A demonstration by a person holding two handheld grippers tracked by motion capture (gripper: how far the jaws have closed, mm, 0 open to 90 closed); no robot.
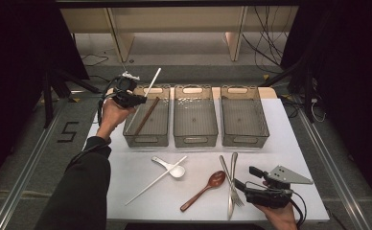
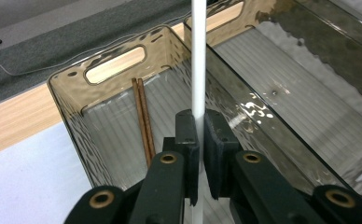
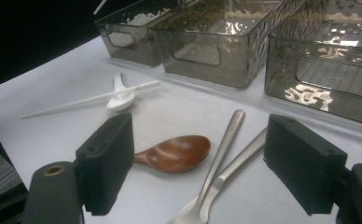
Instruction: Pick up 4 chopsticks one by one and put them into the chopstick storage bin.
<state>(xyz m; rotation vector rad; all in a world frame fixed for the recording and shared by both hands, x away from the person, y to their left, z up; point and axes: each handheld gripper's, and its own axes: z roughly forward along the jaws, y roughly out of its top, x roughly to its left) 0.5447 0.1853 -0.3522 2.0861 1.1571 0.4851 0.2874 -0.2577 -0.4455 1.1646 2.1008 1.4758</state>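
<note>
- Sorting cutlery into bins looks to be the job: in the high view the left gripper (image 1: 137,99) hangs over the leftmost bin (image 1: 146,139), clamped on a white chopstick (image 1: 152,82) that slants up and away, while brown chopsticks (image 1: 147,116) already lie inside that bin; the middle bin (image 1: 195,139) and right bin (image 1: 245,139) hold nothing
- On the desk (image 1: 299,143) in that view, a second white chopstick (image 1: 155,181), a white spoon (image 1: 169,167), a wooden spoon (image 1: 204,185) and two metal forks (image 1: 231,184) are left to sort, so the work seems barely begun
- Left gripper view: its jaws are pressed together on the white chopstick (image 2: 198,56), which stands above the bin with the brown chopsticks (image 2: 143,121); lowering and release are probably next
- Right gripper view: its jaws stand wide apart, holding nothing, low over the wooden spoon (image 3: 177,153) and metal forks (image 3: 223,163), with the white spoon (image 3: 120,98) farther off
</note>
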